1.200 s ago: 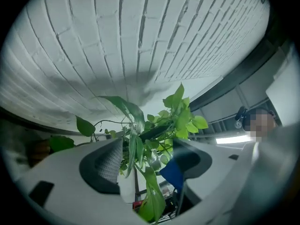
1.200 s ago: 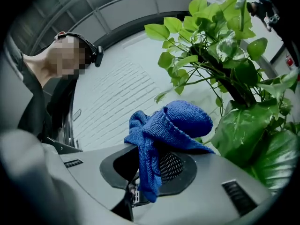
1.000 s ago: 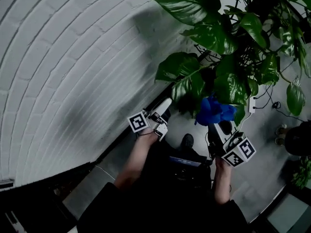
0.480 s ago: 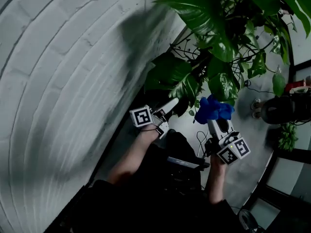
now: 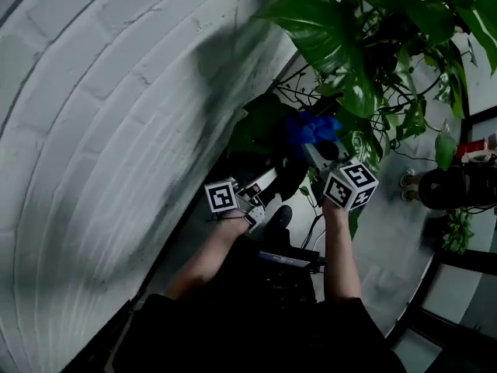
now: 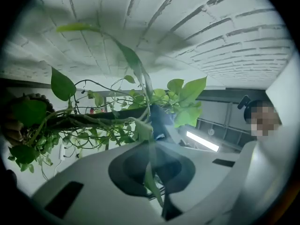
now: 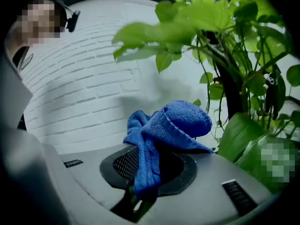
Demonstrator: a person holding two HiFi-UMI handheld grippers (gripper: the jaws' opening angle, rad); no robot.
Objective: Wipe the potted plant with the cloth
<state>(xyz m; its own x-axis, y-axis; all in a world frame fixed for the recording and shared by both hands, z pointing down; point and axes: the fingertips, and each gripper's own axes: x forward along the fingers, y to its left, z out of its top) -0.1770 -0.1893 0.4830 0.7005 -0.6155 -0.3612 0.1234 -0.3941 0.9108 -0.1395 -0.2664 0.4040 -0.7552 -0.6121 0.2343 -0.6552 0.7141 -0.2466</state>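
One white brick wall (image 5: pixel 93 92), grey floor (image 5: pixel 396 247), left gripper (image 5: pixel 268 179) jaws just closed on leaf (image 6: pixel 150 179), right gripper (image 5: pixel 320 152) jaws clamping cloth (image 7: pixel 173 121)

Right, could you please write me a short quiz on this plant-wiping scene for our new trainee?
1. True or false: the right gripper is shut on the crumpled blue fabric cloth.
2. What does the left gripper pinch? A) a slender green leaf of the large-leaved green potted plant; B) a cable; C) nothing.
3. Fill in: the white-painted wall beside the plant is built of ___.

Key: 1 true. 2 A; its jaws have just closed, and the leaf runs between them. 3 bricks.
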